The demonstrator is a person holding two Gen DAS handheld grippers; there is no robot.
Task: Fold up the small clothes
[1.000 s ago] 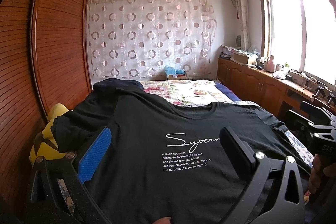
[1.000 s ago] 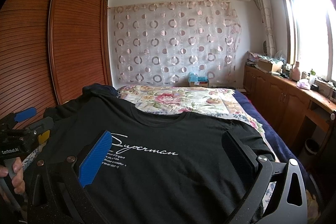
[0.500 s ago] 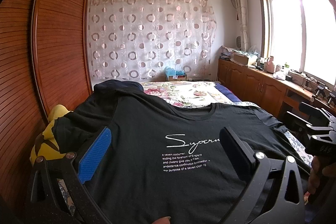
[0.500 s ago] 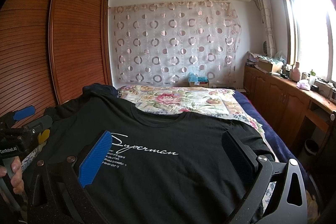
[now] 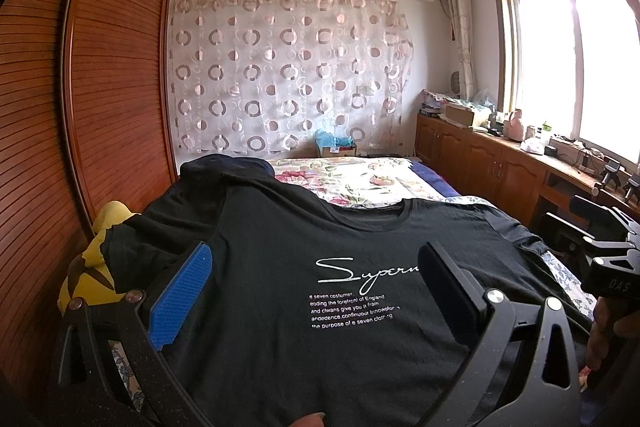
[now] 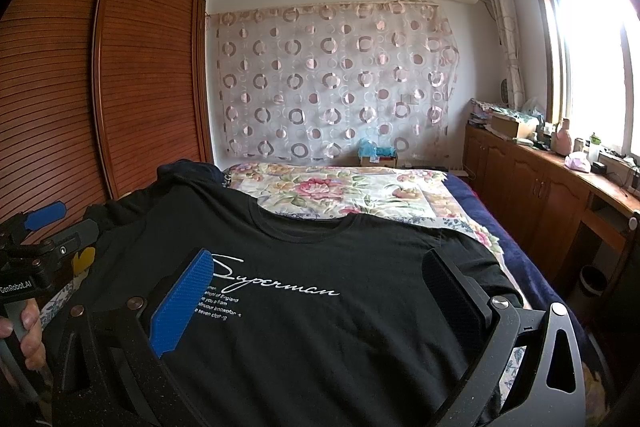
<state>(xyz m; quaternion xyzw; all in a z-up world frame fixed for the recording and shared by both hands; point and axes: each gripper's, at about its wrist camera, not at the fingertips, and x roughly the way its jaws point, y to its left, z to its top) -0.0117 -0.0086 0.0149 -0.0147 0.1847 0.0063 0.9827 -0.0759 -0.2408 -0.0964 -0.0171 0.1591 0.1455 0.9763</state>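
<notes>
A black T-shirt point(image 5: 280, 267) with white "Superman" script lies spread flat, front up, on the bed; it also shows in the right wrist view point(image 6: 320, 267). My left gripper point(image 5: 316, 279) is open and empty, held just above the shirt's lower left part. My right gripper point(image 6: 320, 283) is open and empty above the shirt's lower right part. Each gripper shows in the other's view: the right one point(image 5: 600, 247) at the right edge, the left one point(image 6: 44, 223) at the left edge.
The bed has a floral cover point(image 6: 340, 191). A yellow garment point(image 5: 92, 263) lies at the shirt's left sleeve and a dark garment point(image 5: 224, 167) behind it. A wooden wardrobe point(image 5: 100, 87) stands close on the left; low cabinets point(image 6: 540, 187) run along the right.
</notes>
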